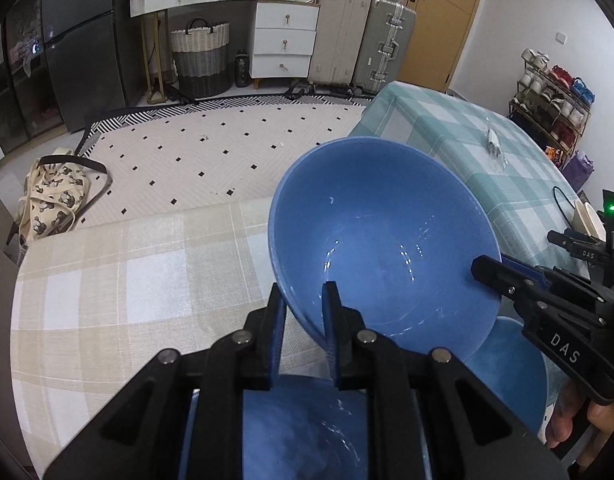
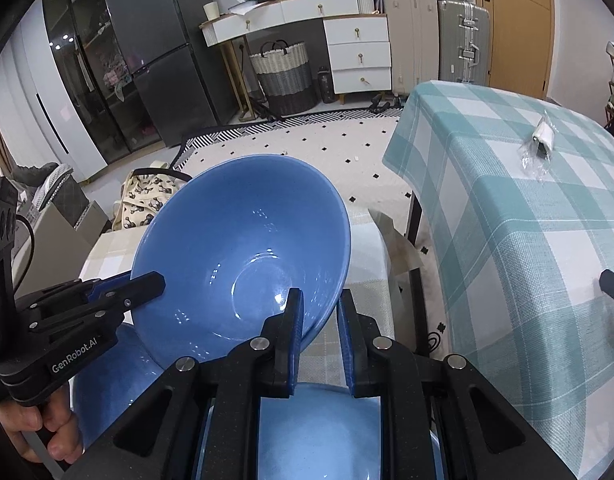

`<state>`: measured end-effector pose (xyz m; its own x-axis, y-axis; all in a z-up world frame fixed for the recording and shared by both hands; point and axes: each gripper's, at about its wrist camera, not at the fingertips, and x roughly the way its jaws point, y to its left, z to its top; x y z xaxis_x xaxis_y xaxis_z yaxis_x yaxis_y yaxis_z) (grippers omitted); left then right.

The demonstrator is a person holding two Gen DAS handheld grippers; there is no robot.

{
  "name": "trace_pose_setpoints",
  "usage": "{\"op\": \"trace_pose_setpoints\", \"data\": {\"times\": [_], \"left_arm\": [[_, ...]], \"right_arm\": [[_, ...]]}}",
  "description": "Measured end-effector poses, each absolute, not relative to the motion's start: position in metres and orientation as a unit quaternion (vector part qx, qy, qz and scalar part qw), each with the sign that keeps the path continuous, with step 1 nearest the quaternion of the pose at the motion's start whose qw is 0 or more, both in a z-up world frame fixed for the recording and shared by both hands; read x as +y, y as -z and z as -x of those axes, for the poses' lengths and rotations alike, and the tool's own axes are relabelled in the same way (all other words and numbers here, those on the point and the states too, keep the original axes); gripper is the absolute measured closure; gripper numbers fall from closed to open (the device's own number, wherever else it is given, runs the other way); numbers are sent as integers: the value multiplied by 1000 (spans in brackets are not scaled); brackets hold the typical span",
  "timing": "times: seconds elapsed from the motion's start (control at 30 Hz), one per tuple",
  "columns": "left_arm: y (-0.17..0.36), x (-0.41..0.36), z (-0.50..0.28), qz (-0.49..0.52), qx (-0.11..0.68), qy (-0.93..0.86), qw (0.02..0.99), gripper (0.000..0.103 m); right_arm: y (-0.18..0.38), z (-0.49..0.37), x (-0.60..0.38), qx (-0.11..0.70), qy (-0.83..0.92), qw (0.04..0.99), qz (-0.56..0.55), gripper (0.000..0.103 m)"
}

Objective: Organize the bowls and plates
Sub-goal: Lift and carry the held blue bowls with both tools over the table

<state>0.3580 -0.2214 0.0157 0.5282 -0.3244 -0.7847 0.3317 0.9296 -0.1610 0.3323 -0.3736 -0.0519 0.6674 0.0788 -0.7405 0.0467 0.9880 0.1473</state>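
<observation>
- Left gripper [image 1: 305,320]: clamped on the bowl [image 1: 383,240] rim at the bowl's 7 o'clock in its own view, one finger inside the wall, one outside.
- Right gripper [image 2: 319,330]: same pinch on the opposite rim, at the bowl's 5 o'clock in its own view. In the left view it bites in at 4 o'clock.
- Two-point rim hold makes sense: the bowl is wide and glossy, so a single pinch would likely let it swing.
- Bowl is off the table, tilted, mouth facing the cameras. Probably tilted because both grippers point steeply down.
- Under it: a second bowl [image 2: 319,432] at 6 o'clock in both views, plus more blue ware [image 1: 507,364] at 5 o'clock in the left view. Can't tell whether that piece is a plate or a bowl.
- My read: blue ware is being grouped, held bowl likely mid-transfer for nesting. Which way it's headed I can't tell.
- Beige cloth [image 1: 119,280] covers the near table; teal cloth [image 2: 527,220] on the table at 2 o'clock is well apart and carries only a small plastic packet [image 2: 541,142].
- Risk: a glazed rim can slip if either pinch eases.
</observation>
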Motion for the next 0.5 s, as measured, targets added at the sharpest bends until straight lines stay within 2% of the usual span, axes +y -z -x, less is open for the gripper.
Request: {"op": "trace_pose_setpoints", "data": {"times": [0.5], "left_arm": [[-53,-213,-320,-14,419,173,891,87]], "right_arm": [[9,-294,-365,371,-29,926,-70,86]]}}
